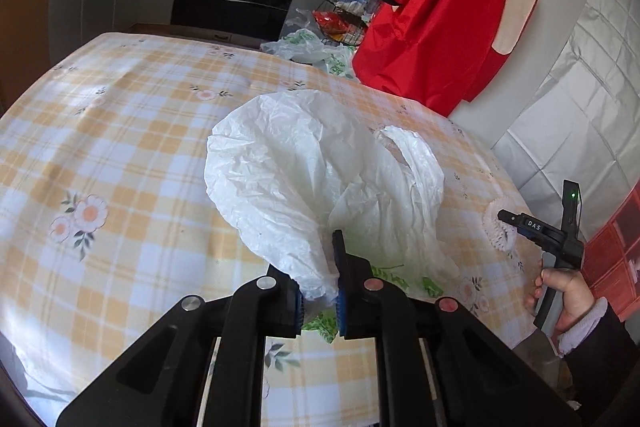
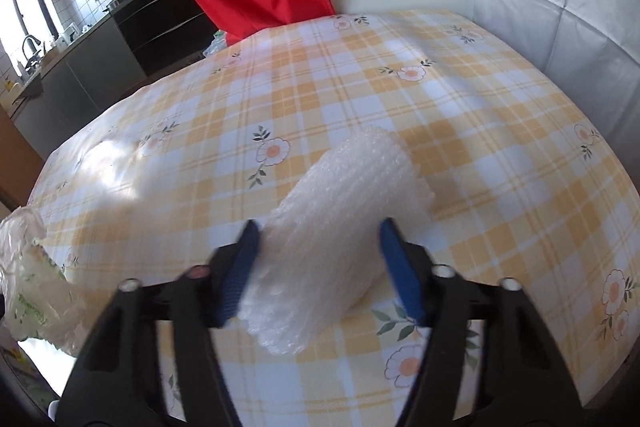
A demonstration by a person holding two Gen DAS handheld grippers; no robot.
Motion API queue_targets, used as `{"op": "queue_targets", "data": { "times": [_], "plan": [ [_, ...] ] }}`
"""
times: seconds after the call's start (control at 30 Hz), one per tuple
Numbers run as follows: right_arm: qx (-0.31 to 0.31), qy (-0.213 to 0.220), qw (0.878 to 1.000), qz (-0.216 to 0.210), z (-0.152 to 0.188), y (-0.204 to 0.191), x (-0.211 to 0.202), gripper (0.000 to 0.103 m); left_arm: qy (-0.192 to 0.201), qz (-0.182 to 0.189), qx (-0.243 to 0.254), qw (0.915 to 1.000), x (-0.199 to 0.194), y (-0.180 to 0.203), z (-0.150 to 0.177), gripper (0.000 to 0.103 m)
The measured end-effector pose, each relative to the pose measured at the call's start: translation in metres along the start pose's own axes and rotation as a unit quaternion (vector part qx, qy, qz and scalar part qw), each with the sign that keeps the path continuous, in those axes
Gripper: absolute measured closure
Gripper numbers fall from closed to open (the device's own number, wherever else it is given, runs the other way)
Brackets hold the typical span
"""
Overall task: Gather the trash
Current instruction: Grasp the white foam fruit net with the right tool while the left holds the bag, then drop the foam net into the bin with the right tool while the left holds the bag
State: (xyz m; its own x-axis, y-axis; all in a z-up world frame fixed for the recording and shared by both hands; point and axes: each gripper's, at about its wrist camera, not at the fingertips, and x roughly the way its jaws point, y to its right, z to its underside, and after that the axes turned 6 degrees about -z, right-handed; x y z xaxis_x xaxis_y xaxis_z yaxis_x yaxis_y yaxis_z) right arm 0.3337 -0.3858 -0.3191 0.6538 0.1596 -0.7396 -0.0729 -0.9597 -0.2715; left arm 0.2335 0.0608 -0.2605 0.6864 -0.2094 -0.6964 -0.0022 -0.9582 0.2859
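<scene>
My left gripper [image 1: 320,279] is shut on the edge of a white plastic bag [image 1: 304,163] with green print, which it holds up over the yellow checked tablecloth [image 1: 120,147]. The bag also shows at the left edge of the right wrist view [image 2: 36,291]. My right gripper [image 2: 316,247] is open, its blue pads on either side of a roll of bubble wrap [image 2: 340,227] that lies on the cloth. The pads do not press it. In the left wrist view the right gripper [image 1: 504,217] sits at the roll [image 1: 496,231] near the table's right edge.
A red cloth [image 1: 440,19] hangs at the table's far right corner. Another plastic bag [image 1: 308,47] and a wire rack of goods [image 1: 348,3] stand beyond the table. A white padded wall [image 2: 560,7] runs along the right side. Kitchen counters and an oven stand behind.
</scene>
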Motion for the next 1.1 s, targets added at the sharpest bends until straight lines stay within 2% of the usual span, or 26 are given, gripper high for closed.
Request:
{"op": "queue_targets", "data": {
  "times": [0.03,0.07,0.2,0.37,0.63,1.1],
  "plan": [
    [-0.005,0.001,1.000,-0.003,0.001,-0.004,-0.003,0.068,0.000,-0.001,-0.003,1.0000,-0.006,-0.004,0.004,0.091],
    [-0.011,0.002,1.000,-0.007,0.003,-0.009,-0.007,0.078,0.000,-0.001,-0.005,1.0000,-0.009,-0.004,0.007,0.092],
    [-0.021,0.013,0.999,-0.038,0.013,-0.025,-0.029,0.082,0.009,-0.003,-0.009,0.9999,-0.026,-0.008,0.012,0.092],
    [-0.040,0.034,0.995,-0.081,0.023,-0.053,-0.067,0.082,0.032,-0.004,-0.032,0.9990,-0.053,-0.018,0.010,0.092],
    [-0.105,0.077,0.981,-0.142,0.046,-0.111,-0.144,0.082,0.052,0.006,-0.032,0.9981,-0.092,-0.012,0.013,0.092],
    [-0.177,0.081,0.960,-0.200,0.098,-0.167,-0.225,0.082,0.073,0.008,-0.035,0.9967,-0.158,-0.013,0.040,0.092]
  ]
}}
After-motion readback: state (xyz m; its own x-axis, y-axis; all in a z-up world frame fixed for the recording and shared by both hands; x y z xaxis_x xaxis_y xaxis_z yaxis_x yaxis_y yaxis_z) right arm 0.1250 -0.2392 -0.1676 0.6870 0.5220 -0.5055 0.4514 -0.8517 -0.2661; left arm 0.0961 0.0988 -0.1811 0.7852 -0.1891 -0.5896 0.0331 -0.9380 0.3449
